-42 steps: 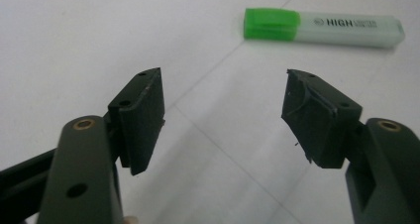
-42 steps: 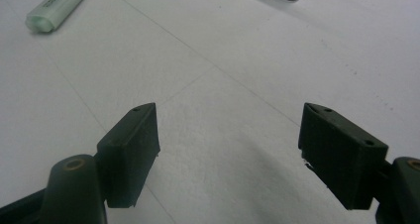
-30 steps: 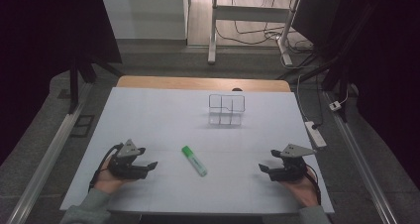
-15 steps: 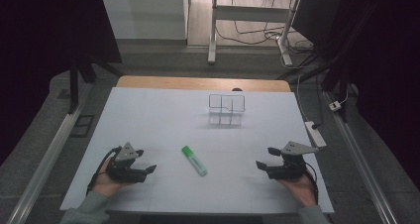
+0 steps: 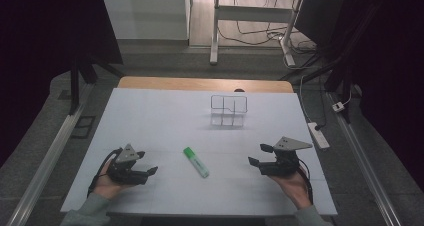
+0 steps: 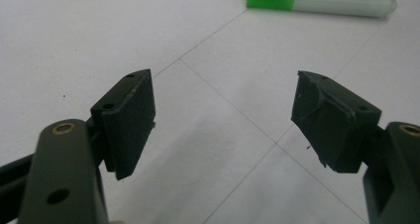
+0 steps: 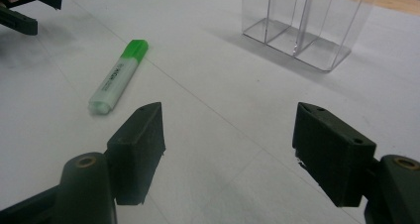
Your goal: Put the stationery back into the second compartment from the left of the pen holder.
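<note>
Two tools wide apart on the white tabletop [image 5: 150, 111], marker between them, nothing held.

Left tool [image 5: 148, 167] low near the front edge, jaws spread wide, bare tabletop between them; right tool [image 5: 259, 154] on the far side, raised a little, jaws have just been closing slightly yet stand well open, nothing between them; green-capped marker [image 5: 196, 161] lies flat near the middle of the front half, cap toward the far edge, apart from both tools; clear box [image 5: 229, 110] with compartments stands upright farther back, right of centre, well apart from the marker.
</note>
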A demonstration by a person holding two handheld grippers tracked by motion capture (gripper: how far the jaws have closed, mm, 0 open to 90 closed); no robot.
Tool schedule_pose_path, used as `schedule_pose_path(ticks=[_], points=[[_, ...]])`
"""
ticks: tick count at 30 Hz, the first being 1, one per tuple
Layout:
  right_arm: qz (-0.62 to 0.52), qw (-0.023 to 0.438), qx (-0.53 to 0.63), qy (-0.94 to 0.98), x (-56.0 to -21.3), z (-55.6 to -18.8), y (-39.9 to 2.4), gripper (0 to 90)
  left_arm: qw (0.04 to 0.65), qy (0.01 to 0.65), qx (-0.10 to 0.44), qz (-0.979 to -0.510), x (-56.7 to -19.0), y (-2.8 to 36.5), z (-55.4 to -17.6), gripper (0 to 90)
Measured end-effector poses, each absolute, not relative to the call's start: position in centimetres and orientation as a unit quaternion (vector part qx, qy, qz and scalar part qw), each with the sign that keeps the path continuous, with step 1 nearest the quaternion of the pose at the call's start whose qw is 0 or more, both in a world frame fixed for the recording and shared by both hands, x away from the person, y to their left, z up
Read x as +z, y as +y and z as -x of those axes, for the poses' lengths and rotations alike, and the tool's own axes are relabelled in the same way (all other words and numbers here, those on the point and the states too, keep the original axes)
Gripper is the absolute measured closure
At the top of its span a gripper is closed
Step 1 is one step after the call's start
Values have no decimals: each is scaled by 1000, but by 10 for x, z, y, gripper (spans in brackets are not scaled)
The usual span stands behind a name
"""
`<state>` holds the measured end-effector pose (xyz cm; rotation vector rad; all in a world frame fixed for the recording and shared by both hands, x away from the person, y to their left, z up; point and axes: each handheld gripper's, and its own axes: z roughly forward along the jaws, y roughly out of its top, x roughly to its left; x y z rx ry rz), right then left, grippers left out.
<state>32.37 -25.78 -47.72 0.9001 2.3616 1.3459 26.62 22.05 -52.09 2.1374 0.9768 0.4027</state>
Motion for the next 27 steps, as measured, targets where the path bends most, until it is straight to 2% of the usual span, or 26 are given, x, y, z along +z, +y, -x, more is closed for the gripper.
schedule_pose_path(ticks=[27], points=[[-270,100,423,859,-463,-330,-187,268,373,390,154,-827,-521,224,-267,247]])
